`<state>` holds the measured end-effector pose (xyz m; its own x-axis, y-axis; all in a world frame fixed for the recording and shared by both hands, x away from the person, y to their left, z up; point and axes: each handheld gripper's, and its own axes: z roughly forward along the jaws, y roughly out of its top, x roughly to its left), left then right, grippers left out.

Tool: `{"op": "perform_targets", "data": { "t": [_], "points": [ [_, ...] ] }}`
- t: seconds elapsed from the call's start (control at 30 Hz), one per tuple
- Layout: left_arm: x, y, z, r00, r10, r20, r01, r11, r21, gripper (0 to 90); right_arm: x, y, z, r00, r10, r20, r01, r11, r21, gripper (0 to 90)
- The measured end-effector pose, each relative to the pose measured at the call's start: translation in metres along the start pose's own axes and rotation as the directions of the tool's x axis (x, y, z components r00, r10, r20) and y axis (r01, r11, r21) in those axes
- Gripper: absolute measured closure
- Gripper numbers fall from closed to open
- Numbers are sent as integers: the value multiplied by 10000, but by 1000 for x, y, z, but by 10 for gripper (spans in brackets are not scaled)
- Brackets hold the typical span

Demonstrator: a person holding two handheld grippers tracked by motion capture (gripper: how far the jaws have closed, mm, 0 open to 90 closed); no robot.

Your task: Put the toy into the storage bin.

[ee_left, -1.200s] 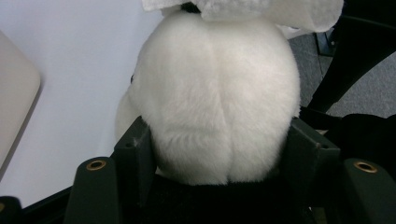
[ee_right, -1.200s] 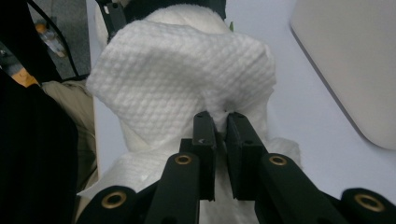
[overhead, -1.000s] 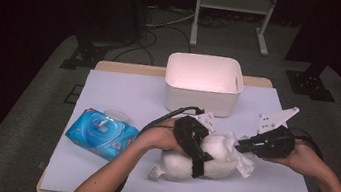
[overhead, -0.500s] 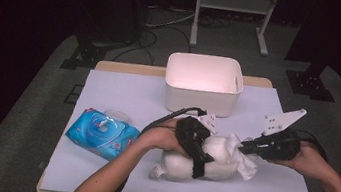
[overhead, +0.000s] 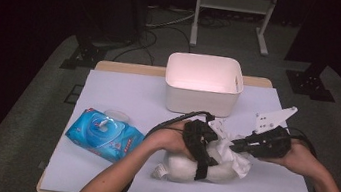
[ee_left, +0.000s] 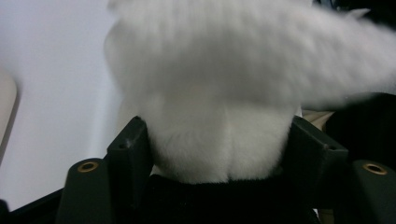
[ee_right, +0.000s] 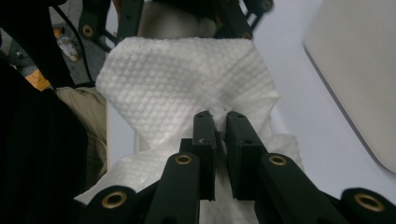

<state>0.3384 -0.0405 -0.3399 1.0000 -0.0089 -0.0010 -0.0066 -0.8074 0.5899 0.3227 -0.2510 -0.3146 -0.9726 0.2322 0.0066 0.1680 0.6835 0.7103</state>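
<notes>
**A:** While I'm looking down from above, the left gripper (overhead: 200,148) sits right over a white plush toy (overhead: 183,168) lying on its side on the pale surface (overhead: 123,94), close to the front edge. Can anyone tell what the fingers are doing?

**B:** Yeah, check the left gripper view. The plush toy (ee_left: 219,140) is wedged between the two black fingers (ee_left: 128,149), fur touching both, so they're spread about as wide as that part of the toy and holding it. They've just been opening a little more, with the toy between them.

**A:** And the right one?

**B:** The right gripper (overhead: 239,146) comes in from the right side, pointing left at the toy. In its own view the fingers (ee_right: 205,140) are pressed nearly together, pinching a fold of a white dimpled paper towel (ee_right: 187,84). From above, the paper towel (overhead: 228,152) is bunched against the toy's right end, just beside the left gripper.

**A:** What else is on there?

**B:** A white bin (overhead: 203,83) stands at the back of the surface, behind both hands, apart from the toy. A blue pack of wipes (overhead: 102,134) lies flat to the left, near the left forearm, with a small clear lid (overhead: 116,115) just behind it. Can't tell whether that lid touches the pack.
</notes>
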Motion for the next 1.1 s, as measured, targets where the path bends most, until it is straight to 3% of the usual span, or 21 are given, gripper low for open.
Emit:
{"op": "perform_targets", "data": {
  "t": [0.1,0.23,0.33,0.8,0.93,1.1],
  "points": [
    [-1,0,1,9999,53,-91,-52,9999,161,257,1,2,9,9999,-34,-117,37,9997,249,818],
    [-1,-4,-5,9992,168,-364,-167,9999,35,245,-4,-6,11,9998,214,50,-216,9987,463,818],
    [-1,-8,-10,9995,52,-321,-61,9996,-278,245,-7,-12,10,9989,460,-12,-459,9984,327,817],
    [-4,-29,-38,9967,-368,-724,284,9932,-1133,207,-8,-16,9,9987,505,73,-508,9977,452,817],
    [-5,-31,-42,9965,-280,-784,184,9925,-1211,207,-6,-17,9,9985,539,48,-541,9972,509,817],
    [-4,-36,-46,9951,-590,-798,493,9917,-1189,198,-7,-19,7,9985,538,132,-546,9963,663,817]
  ]
}}
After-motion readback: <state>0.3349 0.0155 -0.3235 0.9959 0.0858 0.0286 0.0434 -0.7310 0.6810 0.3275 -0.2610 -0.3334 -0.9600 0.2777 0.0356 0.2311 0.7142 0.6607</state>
